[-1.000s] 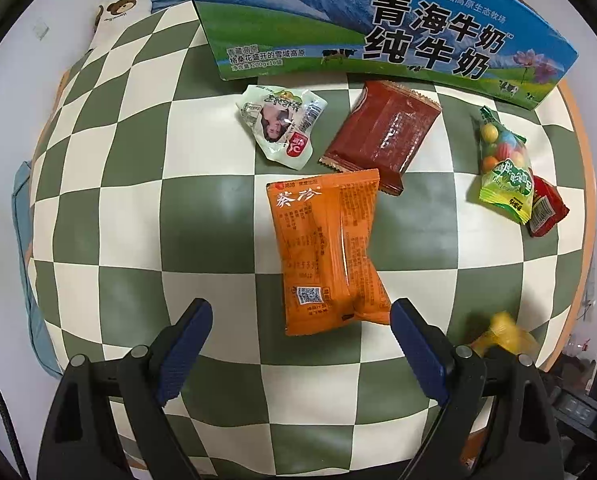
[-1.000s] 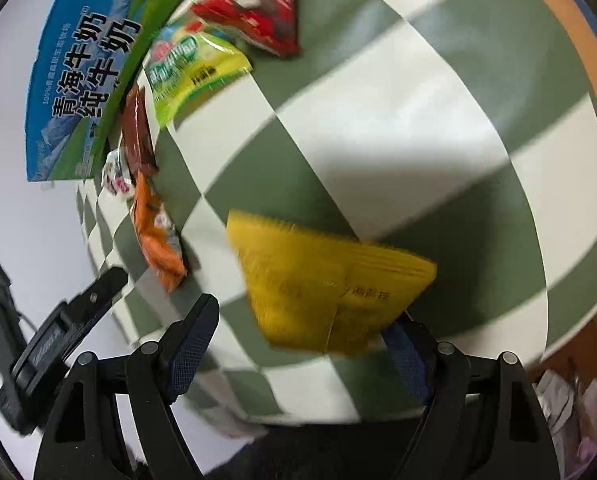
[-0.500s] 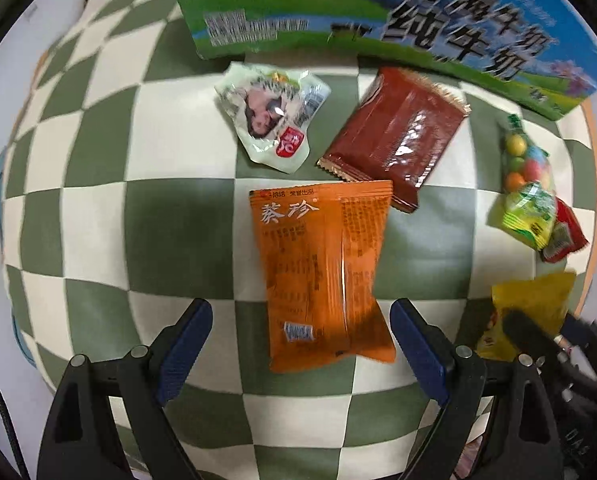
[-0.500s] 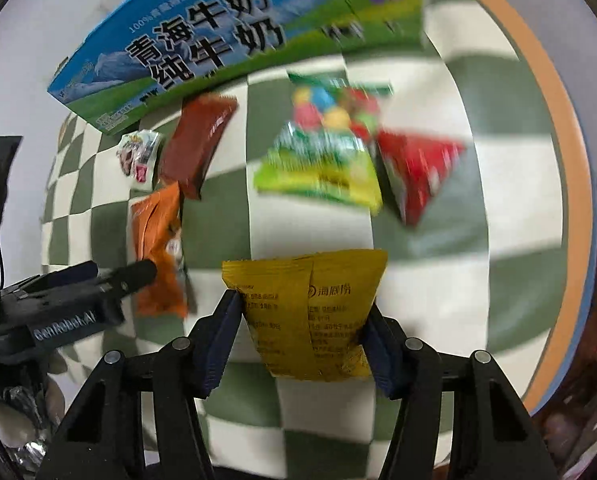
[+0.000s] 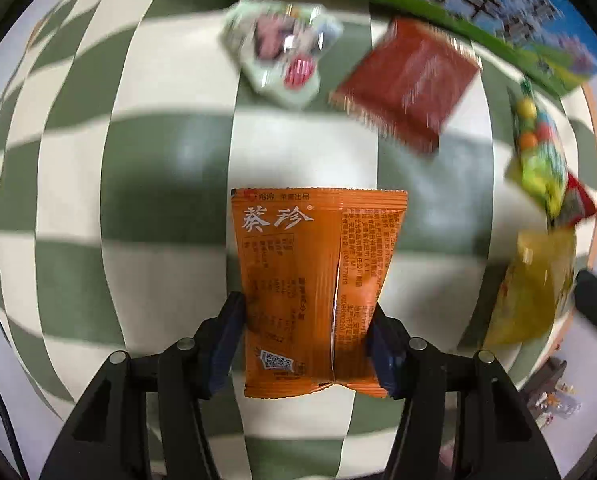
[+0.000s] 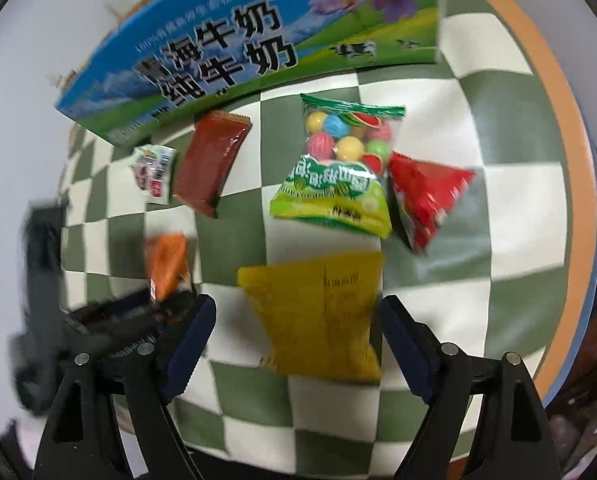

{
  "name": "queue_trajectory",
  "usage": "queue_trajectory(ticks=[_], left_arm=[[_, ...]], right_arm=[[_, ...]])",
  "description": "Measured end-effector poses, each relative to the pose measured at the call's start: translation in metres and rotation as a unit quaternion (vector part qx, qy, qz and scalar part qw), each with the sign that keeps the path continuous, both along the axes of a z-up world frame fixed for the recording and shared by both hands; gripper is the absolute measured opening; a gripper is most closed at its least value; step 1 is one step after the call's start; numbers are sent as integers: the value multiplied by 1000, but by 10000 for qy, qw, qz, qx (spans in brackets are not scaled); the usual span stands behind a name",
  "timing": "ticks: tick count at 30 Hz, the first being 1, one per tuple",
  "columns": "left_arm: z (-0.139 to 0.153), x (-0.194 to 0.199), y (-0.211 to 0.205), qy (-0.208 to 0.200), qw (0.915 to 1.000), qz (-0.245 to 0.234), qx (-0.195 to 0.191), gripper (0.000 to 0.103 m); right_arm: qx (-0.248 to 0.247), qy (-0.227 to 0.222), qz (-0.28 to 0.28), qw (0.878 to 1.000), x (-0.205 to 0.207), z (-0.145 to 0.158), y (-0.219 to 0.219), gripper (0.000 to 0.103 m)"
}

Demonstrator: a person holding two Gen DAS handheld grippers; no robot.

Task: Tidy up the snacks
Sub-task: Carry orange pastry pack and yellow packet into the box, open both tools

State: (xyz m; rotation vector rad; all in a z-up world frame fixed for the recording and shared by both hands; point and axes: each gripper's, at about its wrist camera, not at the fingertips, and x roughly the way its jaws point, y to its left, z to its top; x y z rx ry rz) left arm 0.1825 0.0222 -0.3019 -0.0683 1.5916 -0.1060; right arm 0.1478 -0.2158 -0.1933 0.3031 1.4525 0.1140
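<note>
A home setting, likely a living or dining corner: a round table with an orange rim (image 6: 554, 128) wears a green-and-cream checkered tablecloth (image 6: 510, 92). At 12 o'clock stands a printed milk carton box (image 6: 234, 52) against a plain white wall (image 6: 38, 40); loose household clutter (image 5: 554, 400) lies on the floor at 4 o'clock in the left wrist view

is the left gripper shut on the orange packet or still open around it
Shut on it. The left gripper has just been closing, and its blue pads press both side edges of the orange foil snack packet.
</note>
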Motion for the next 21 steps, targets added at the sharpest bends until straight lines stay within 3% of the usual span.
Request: queue_trajectory(ticks=[5, 9, 10, 12, 21], left_arm=[[-12, -15, 8, 133, 9998, 104, -73, 55], [-18, -14, 8, 69, 9999, 117, 16, 55], [-21, -8, 2, 43, 9999, 96, 55, 55], [-23, -9, 0, 3, 9999, 67, 111, 55], [-26, -20, -13, 8, 9999, 7, 126, 57]], right_arm=[[-19, -55, -3, 10000, -17, 8, 0, 86], [-97, 127, -109, 9998, -21, -16, 9, 85], [-134, 132, -121, 9998, -20, -23, 10, 82], [-337, 74, -61, 9994, -18, -34, 13, 53], [-410, 378, 569, 9968, -47, -44, 34, 50]])
